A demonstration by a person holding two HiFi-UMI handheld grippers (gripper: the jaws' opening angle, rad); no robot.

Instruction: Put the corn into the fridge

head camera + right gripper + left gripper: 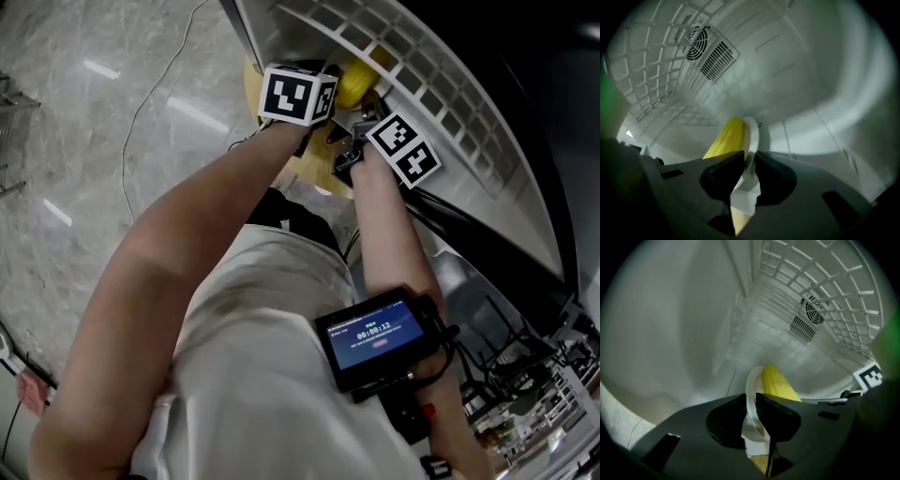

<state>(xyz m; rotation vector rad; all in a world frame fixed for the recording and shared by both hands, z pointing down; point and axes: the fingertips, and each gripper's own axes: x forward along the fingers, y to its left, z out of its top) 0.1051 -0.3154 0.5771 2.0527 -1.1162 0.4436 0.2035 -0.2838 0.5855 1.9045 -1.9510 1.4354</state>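
A yellow corn cob [777,383] lies on a pale plate [752,385] that both grippers carry by its rim. My left gripper [751,401] is shut on the rim, with the cob just right of its jaws. My right gripper [749,159] is shut on the opposite rim [753,131], with the corn [725,138] to its left. In the head view the corn [354,82] and plate [309,169] sit at the fridge's opening, between the left gripper [326,124] and the right gripper [354,155]. Both grippers point into the white fridge compartment.
A white wire shelf [825,273] spans the top of the compartment, with a round fan vent [695,44] in the back wall. The fridge's grille [441,84] slants across the head view. A small screen [380,337] hangs at the person's chest. A cable [141,112] crosses the marble floor.
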